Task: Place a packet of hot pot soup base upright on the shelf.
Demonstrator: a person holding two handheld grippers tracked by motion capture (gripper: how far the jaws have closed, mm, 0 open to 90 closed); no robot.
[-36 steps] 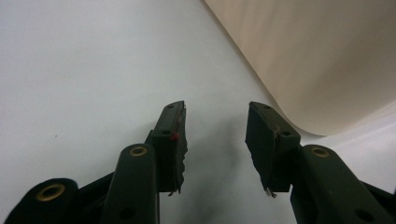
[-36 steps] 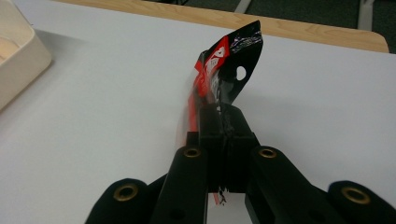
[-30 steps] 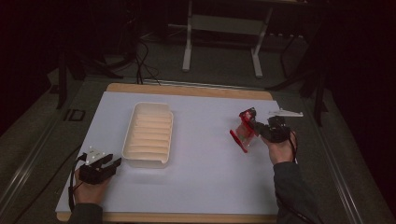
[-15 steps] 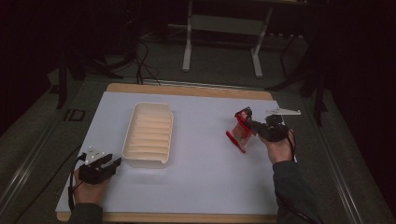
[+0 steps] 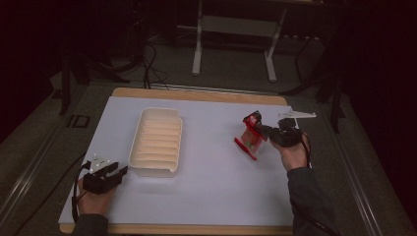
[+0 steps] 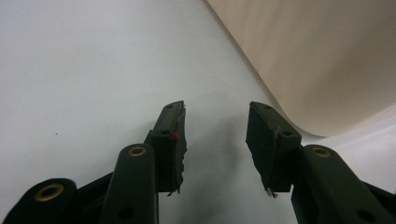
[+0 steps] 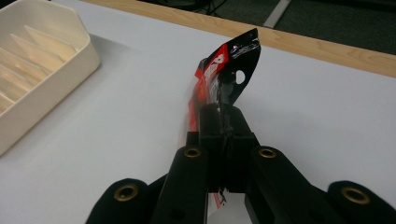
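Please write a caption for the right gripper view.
Right tongs shut on a red packet above white table.

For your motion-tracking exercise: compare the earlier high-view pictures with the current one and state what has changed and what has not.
The right gripper, shut on the red packet, has carried it slightly leftward toward the cream tray. Nothing was taken up or released. The left gripper stayed open beside the unmoved tray.

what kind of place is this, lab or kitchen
Probably a lab or recording workspace: a white-covered table, handheld grippers with trailing cables, left gripper and right gripper, and metal stand legs on dark carpet.
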